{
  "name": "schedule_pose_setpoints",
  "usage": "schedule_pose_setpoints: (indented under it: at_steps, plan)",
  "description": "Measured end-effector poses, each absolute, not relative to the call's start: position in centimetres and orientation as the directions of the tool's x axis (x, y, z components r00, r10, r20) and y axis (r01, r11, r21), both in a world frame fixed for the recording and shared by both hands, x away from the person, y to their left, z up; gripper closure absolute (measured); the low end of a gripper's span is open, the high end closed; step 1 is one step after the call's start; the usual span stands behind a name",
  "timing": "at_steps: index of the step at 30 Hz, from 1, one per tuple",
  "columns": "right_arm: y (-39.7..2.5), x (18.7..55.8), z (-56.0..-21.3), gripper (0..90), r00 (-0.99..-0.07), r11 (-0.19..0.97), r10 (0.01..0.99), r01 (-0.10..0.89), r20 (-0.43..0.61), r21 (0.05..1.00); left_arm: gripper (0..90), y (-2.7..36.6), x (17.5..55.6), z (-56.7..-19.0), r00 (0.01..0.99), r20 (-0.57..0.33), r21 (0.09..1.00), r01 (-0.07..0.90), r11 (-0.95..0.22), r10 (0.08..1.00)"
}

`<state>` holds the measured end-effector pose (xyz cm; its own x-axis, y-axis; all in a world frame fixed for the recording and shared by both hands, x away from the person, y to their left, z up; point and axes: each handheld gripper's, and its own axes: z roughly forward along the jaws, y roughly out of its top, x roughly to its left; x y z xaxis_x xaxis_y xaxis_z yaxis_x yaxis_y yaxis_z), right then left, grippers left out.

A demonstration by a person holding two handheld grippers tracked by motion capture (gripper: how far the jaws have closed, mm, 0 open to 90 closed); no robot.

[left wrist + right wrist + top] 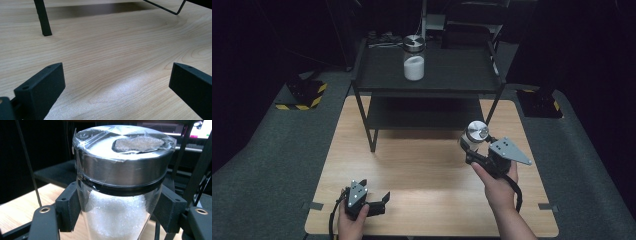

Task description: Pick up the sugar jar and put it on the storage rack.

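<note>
No text, label, brand or number can be read anywhere. The only markings are the yellow-and-black hazard stripes (302, 106) on the floor to the left of the desk (427, 165); they carry no words.

A wooden table (412, 165) sits on a grey floor (272, 150). A black shelf rack (382, 75) stands at the far end of the table. A glass jar (414, 57) with a shiny lid stands on the top shelf. It holds white grains.
</note>
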<state>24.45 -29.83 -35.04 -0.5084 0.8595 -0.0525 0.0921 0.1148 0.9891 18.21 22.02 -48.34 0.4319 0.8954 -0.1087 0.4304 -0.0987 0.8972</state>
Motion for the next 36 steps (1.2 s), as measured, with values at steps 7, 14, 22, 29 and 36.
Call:
schedule_pose_setpoints:
  at_steps: [7, 14, 22, 29, 36]
  plan:
    - [-29.4, 24.6, -32.3, 30.7, -0.503, 0.098, 0.863, 0.055, -0.057, 0.994, 0.8, 22.2, 18.3, -48.3, 0.432, -0.111, 0.897, 0.432, -0.097, 0.895]
    - [-29.0, 24.9, -30.3, 30.6, -0.493, 0.092, 0.868, 0.038, -0.062, 0.995, 0.8, 22.3, 18.3, -48.3, 0.434, -0.112, 0.897, 0.432, -0.098, 0.894]
    - [-28.3, 25.7, -27.9, 30.7, -0.485, 0.074, 0.872, 0.018, -0.056, 0.997, 0.7, 22.4, 18.4, -48.4, 0.438, -0.113, 0.898, 0.43, -0.098, 0.892]
    - [-27.8, 27.0, -25.9, 30.7, -0.47, 0.055, 0.882, 0.013, -0.043, 0.998, 0.8, 22.5, 18.4, -48.4, 0.442, -0.113, 0.898, 0.43, -0.099, 0.89]
    - [-27.1, 28.4, -23.9, 30.6, -0.449, 0.055, 0.892, -0.002, -0.05, 0.998, 0.8, 22.6, 18.4, -48.4, 0.445, -0.116, 0.898, 0.43, -0.098, 0.888]
